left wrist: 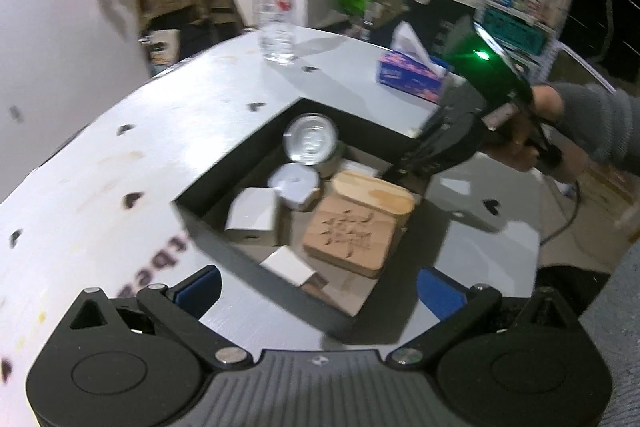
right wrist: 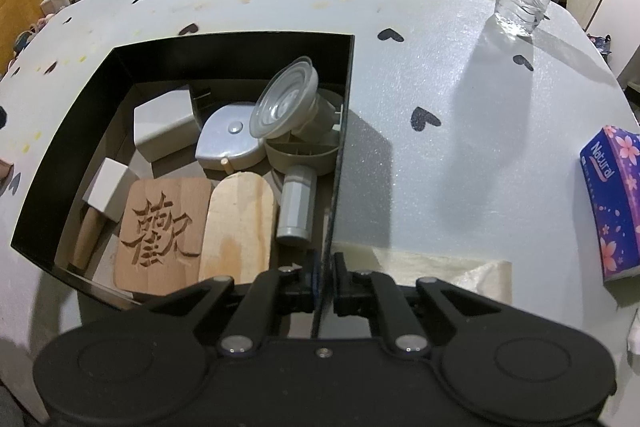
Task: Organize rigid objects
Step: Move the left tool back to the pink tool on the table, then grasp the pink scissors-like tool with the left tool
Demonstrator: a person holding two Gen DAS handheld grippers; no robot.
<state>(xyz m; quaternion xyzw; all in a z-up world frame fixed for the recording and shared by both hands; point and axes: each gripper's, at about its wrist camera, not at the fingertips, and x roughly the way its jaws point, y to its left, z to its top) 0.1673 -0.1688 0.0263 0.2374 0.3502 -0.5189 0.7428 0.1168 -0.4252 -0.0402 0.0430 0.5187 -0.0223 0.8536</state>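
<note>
white heart-dotted table point(right wrist: 440, 27), black box point(right wrist: 72, 131) set on it.
my right gripper point(right wrist: 323, 273) is clenched on the box's near wall; my left gripper point(left wrist: 320, 287) hangs released above the box. inside lie a carved wooden block point(right wrist: 160, 231), a pale oval board point(right wrist: 240, 223) and a grey cylinder point(right wrist: 296, 207).

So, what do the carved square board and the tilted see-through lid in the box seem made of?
Carved board: apparently unfinished wood, matte tan with visible grain and cut characters. See-through lid: likely clear glossy plastic, since things show through it; glass is possible.
</note>
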